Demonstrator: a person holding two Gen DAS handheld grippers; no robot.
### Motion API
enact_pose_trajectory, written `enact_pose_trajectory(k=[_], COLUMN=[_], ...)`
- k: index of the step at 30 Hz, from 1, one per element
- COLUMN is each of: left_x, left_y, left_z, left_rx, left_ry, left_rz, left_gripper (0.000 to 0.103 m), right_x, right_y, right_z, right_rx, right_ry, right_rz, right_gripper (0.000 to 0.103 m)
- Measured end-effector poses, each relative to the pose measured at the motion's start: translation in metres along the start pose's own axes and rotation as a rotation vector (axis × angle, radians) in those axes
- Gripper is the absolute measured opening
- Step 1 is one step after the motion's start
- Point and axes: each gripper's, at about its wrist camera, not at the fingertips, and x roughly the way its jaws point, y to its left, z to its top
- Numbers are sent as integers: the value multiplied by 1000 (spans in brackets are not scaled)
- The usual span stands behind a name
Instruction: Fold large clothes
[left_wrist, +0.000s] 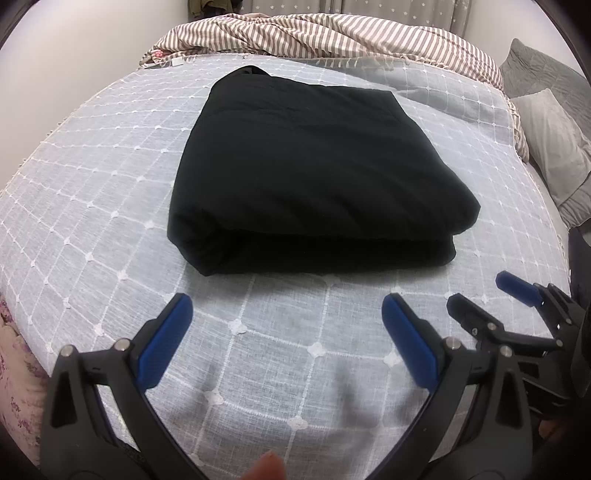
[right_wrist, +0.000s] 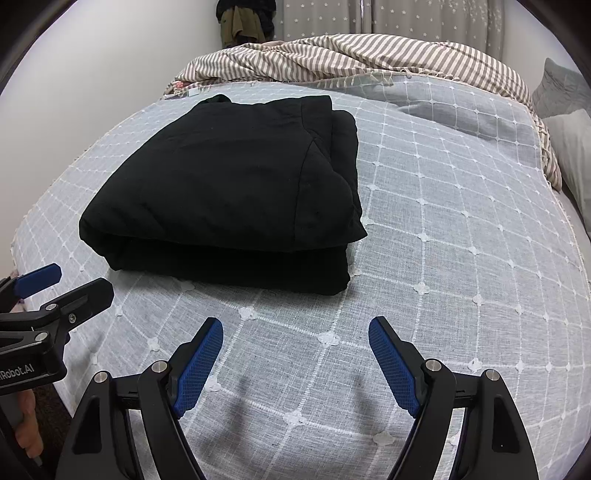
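A large black garment (left_wrist: 314, 173) lies folded into a thick rectangular stack on the bed; it also shows in the right wrist view (right_wrist: 229, 192). My left gripper (left_wrist: 286, 310) is open and empty, hovering above the cover just in front of the stack's near edge. My right gripper (right_wrist: 295, 332) is open and empty, in front of the stack's near right corner. The right gripper shows at the right edge of the left wrist view (left_wrist: 480, 291). The left gripper shows at the left edge of the right wrist view (right_wrist: 74, 280).
The bed has a light grey cover with a white grid pattern (left_wrist: 92, 206). A striped brown and white blanket (left_wrist: 314, 33) is bunched along the far edge. Grey pillows (left_wrist: 554, 147) lie at the right. A white wall (right_wrist: 110, 66) is at the left.
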Motion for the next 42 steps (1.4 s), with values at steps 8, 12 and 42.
enact_pose_trajectory(k=[8,12,42], left_x=[0,0,5], left_y=[0,0,6], left_z=[0,0,1], left_rx=[-1,2,3], left_ry=[2,3,3], left_rz=[1,1,3], left_gripper=[102,102,102], right_x=[1,2,4], right_y=[0,2,4], right_z=[0,0,0], right_rx=[-3,-4,-4], right_ry=[3,5,11], right_rz=[-2,-5,-10], right_gripper=[82,82,82])
